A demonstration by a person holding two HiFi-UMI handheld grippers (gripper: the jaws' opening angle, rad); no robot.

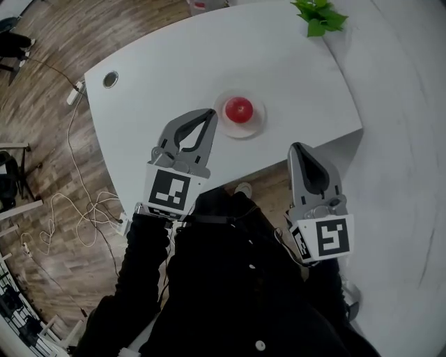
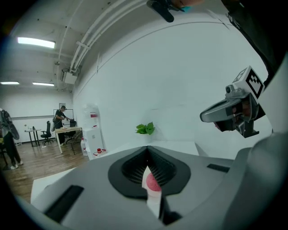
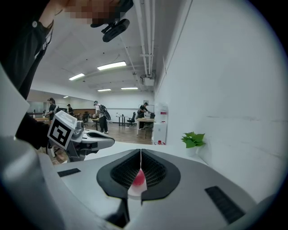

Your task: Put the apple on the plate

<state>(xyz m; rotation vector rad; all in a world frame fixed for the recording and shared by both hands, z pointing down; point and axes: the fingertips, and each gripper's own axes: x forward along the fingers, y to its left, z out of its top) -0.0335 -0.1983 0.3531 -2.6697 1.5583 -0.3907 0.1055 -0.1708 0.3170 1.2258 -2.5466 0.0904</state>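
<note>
Where the white worktop (image 1: 174, 66) spreads across the head view, one pale round plate (image 1: 258, 123) sits near its front edge, and the red apple (image 1: 239, 109) rests upright at the plate's centre, touched by neither tool. Left gripper (image 1: 210, 114): jaws closed flat against each other with nothing held, as its own view shows; in the head view the tips lie just beside the plate's left rim, and whether they hang above the worktop or rest on it cannot be told there. Right gripper (image 1: 296, 147): jaws likewise closed and empty, placed at the worktop's front edge to the right, well apart from the plate. In each gripper view the apple appears only as a small red patch on a pale surface, seen through the narrow slot below the closed jaws. A green leafy plant (image 1: 319, 15) stands at the worktop's far right corner, against the white wall (image 1: 411, 104). A round cable port (image 1: 110, 79) sits near the worktop's left corner. White cables (image 1: 66, 219) trail loosely over the wooden floor (image 1: 42, 139) to the left. The person's dark sleeves and dark buttoned garment (image 1: 230, 293) fill the lower part of the head view. Desks, chairs and several standing people occupy the far end of the room in both gripper views.
</note>
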